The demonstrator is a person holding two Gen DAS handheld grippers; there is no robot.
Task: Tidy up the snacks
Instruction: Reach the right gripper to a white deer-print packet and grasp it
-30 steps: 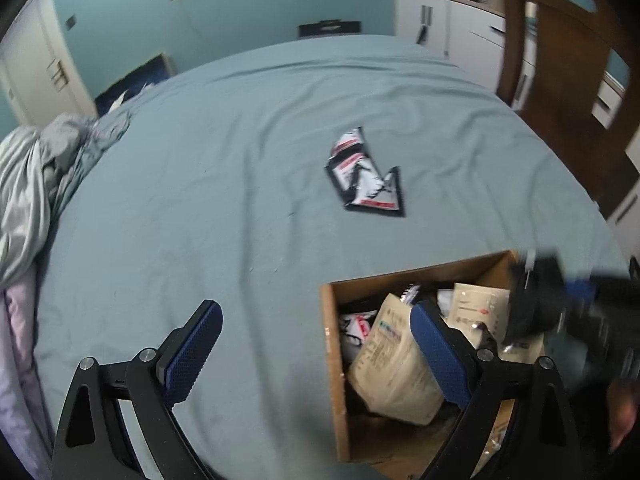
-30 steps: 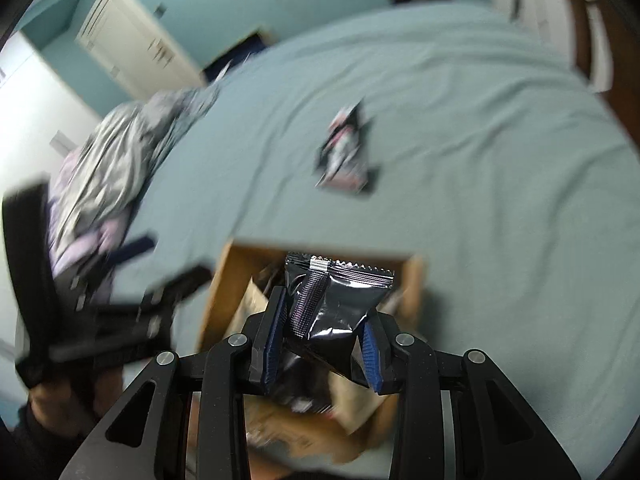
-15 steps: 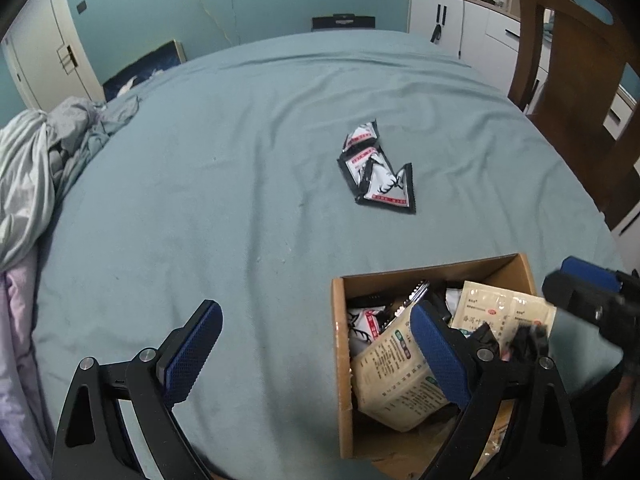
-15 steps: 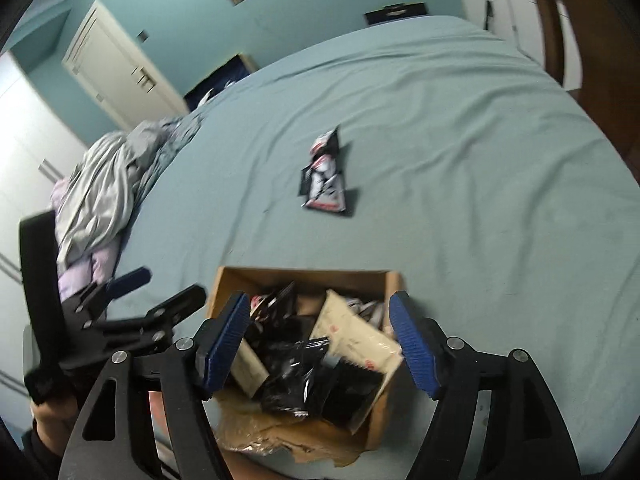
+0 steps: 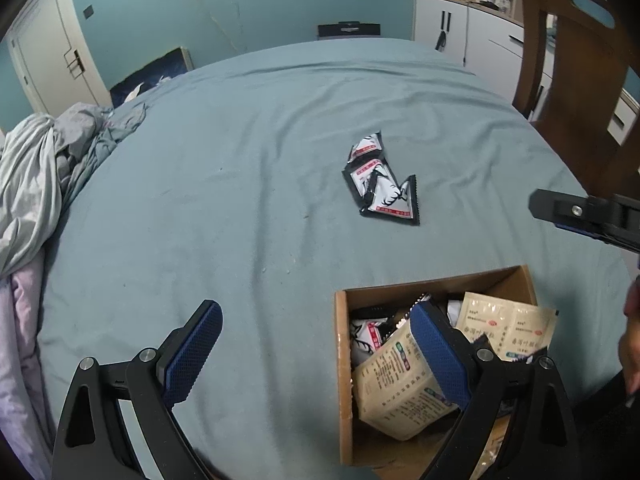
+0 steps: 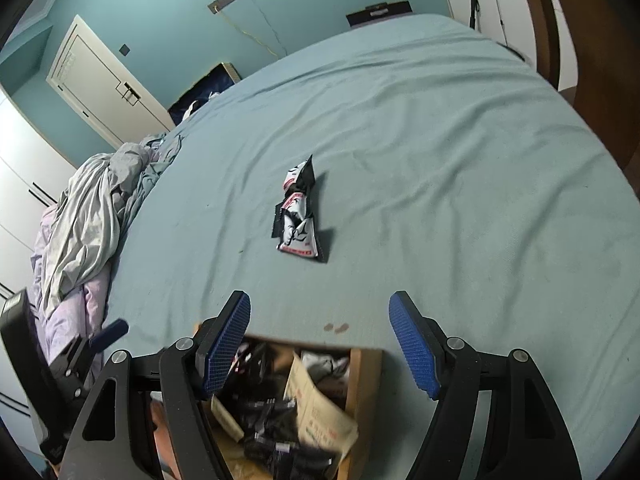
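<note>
Right gripper (image 6: 320, 344) jaws apart, empty, over box (image 6: 366, 376); black-white snack packets (image 6: 298, 220) lie straight ahead on bedsheet (image 6: 460, 184), long axis pointing away; left gripper (image 5: 316, 356) also apart, farther

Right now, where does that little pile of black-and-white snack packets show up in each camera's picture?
Left wrist view: snack packets lie right of centre on the blue sheet, beyond the cardboard box.
Right wrist view: snack packets lie near the centre, beyond the box.
Shared landmark: the cardboard box at the bottom of both views.
</note>
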